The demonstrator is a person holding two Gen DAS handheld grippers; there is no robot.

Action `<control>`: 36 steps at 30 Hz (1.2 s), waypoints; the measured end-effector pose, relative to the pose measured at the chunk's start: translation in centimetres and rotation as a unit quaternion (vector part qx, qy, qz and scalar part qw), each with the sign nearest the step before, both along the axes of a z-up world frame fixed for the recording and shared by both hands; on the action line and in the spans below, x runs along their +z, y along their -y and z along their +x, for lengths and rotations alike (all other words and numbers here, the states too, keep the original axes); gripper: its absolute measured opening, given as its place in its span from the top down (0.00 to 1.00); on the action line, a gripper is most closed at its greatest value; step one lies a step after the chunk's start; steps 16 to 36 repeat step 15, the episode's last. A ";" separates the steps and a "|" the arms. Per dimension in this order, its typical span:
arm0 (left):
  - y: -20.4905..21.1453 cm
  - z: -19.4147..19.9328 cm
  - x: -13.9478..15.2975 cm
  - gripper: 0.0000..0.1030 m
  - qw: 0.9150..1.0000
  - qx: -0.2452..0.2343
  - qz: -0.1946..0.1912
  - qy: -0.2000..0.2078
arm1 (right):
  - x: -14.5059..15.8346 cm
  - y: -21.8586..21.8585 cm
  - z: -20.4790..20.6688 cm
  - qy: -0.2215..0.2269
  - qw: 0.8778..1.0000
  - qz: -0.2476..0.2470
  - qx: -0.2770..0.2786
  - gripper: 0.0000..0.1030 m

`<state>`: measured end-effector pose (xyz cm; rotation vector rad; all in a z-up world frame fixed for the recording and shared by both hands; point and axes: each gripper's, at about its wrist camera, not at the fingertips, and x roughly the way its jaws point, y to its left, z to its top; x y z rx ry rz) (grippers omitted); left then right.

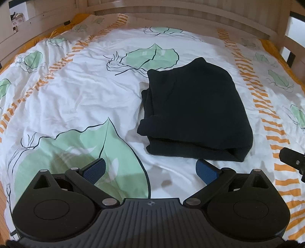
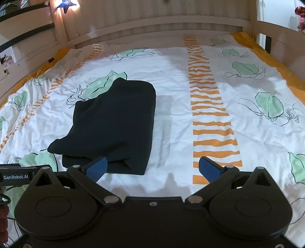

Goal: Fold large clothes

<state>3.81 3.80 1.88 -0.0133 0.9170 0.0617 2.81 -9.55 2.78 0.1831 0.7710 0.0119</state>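
Note:
A black garment [image 1: 194, 112] lies folded into a thick rectangular stack on the bed, right of centre in the left wrist view. The same folded garment [image 2: 116, 124] sits left of centre in the right wrist view. My left gripper [image 1: 150, 168] is open just short of the stack's near edge, with nothing between its blue pads [image 1: 95, 168]. My right gripper [image 2: 152, 168] is also open and empty; its left pad [image 2: 97, 167] is close to the stack's near right corner. Part of the right gripper's body [image 1: 293, 158] shows at the left view's right edge.
The bed is covered by a white duvet [image 1: 80, 91] printed with green leaves and orange stripes [image 2: 207, 106]. A wooden headboard [image 2: 152, 24] runs along the far side, and wooden rails [image 1: 19, 38] line the left side. A star lamp [image 2: 65, 4] glows at the upper left.

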 end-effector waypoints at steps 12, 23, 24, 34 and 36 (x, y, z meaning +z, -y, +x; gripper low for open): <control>0.2 0.0 -0.3 0.01 1.000 0.000 -0.002 -0.005 | -0.5 0.0 0.1 -0.010 1.000 0.007 -0.001 0.01; 0.2 0.1 -0.4 0.01 1.000 0.000 -0.002 -0.006 | -0.7 -0.1 0.1 -0.013 1.000 0.009 -0.001 0.01; 0.2 0.1 -0.4 0.01 1.000 0.000 -0.002 -0.006 | -0.7 -0.1 0.1 -0.013 1.000 0.009 -0.001 0.01; 0.2 0.1 -0.4 0.01 1.000 0.000 -0.002 -0.006 | -0.7 -0.1 0.1 -0.013 1.000 0.009 -0.001 0.01; 0.2 0.1 -0.4 0.01 1.000 0.000 -0.002 -0.006 | -0.7 -0.1 0.1 -0.013 1.000 0.009 -0.001 0.01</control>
